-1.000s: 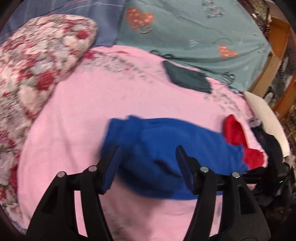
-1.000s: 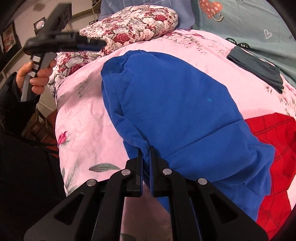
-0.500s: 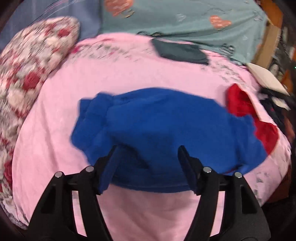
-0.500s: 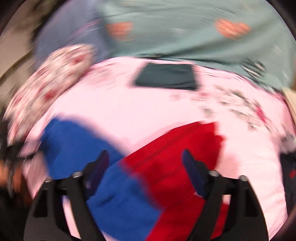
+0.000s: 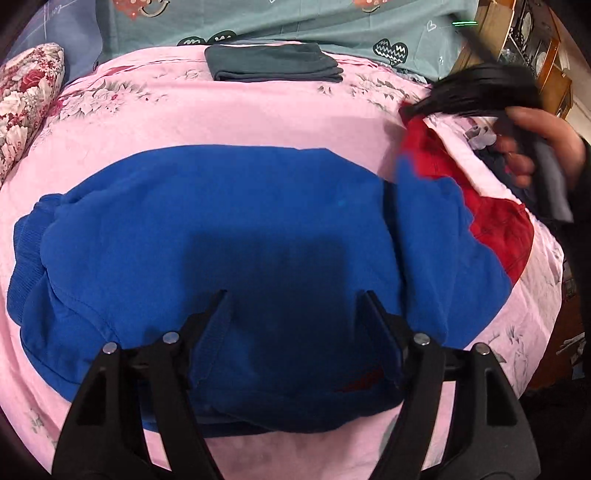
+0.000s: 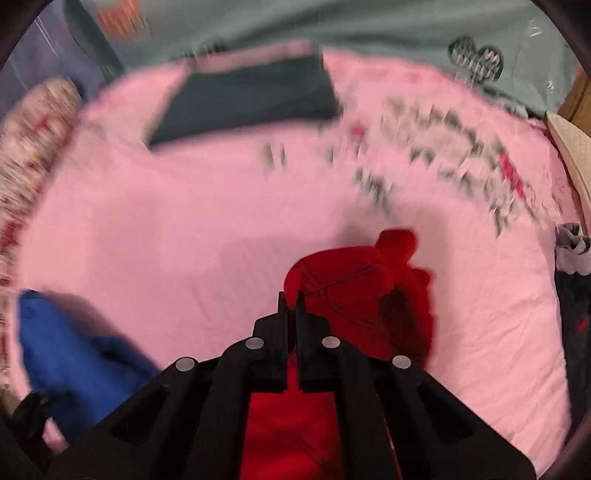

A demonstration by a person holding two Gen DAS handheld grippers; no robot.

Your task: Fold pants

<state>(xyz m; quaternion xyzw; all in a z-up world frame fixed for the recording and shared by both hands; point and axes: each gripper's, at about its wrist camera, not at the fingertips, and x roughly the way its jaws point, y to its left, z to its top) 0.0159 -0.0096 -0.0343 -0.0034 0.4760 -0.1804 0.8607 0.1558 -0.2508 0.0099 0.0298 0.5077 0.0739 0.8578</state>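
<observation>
Blue pants [image 5: 229, 229] lie spread across the pink bedsheet [image 5: 221, 118]. My left gripper [image 5: 295, 295] is open just above their near part, holding nothing. A red garment [image 5: 502, 229] lies at the right, partly under the blue pants. My right gripper [image 6: 291, 299] is shut on the red garment [image 6: 362, 288] and holds a bunched fold of it. The right gripper also shows blurred in the left wrist view [image 5: 476, 92], held by a hand. A bit of the blue pants [image 6: 66, 343] shows at the lower left of the right wrist view.
A folded dark grey garment [image 5: 269, 66] lies at the far side of the bed. A floral pillow [image 5: 22, 107] is at the left. A teal heart-print blanket [image 5: 295, 18] lies behind. Dark clothes [image 6: 572, 295] and wooden furniture [image 5: 517, 37] are at the right edge.
My right gripper let go of the blue pants, swung right and shut on the red garment. My left gripper moved in lower over the blue pants, still open.
</observation>
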